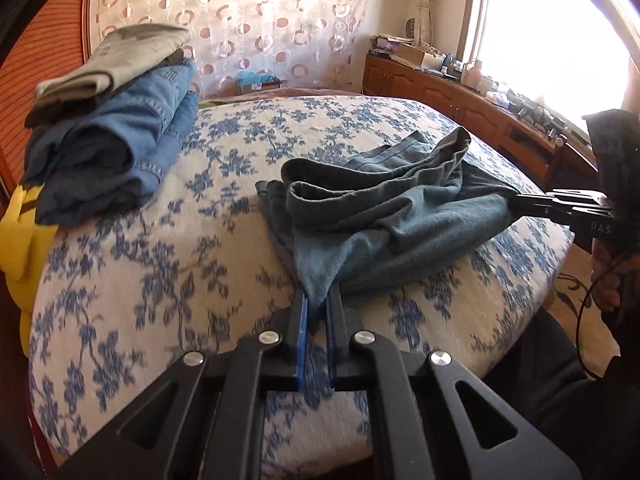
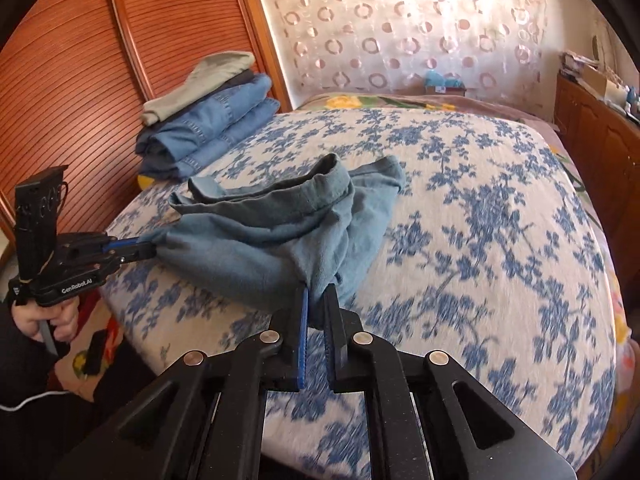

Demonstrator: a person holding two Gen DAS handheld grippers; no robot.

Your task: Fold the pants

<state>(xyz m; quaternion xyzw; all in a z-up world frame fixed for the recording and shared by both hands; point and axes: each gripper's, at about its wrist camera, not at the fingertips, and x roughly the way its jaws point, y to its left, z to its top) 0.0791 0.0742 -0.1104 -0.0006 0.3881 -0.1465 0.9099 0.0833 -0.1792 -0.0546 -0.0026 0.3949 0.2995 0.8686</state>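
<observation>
A pair of grey-blue pants (image 1: 384, 216) lies bunched on the blue-flowered bed cover (image 1: 168, 280), waistband uppermost. My left gripper (image 1: 318, 300) is shut on a near corner of the pants. My right gripper (image 2: 316, 300) is shut on another corner; it shows at the right of the left wrist view (image 1: 516, 200). In the right wrist view the pants (image 2: 272, 236) stretch between my right gripper and my left gripper (image 2: 150, 248) at the left. The cloth between the two grips is lifted slightly off the cover.
A stack of folded jeans and a grey garment (image 1: 116, 124) sits at the bed's far left, by a wooden slatted wall (image 2: 80, 72). A wooden cabinet (image 1: 460, 100) with clutter runs under the window on the right. A yellow item (image 1: 20, 240) lies at the left edge.
</observation>
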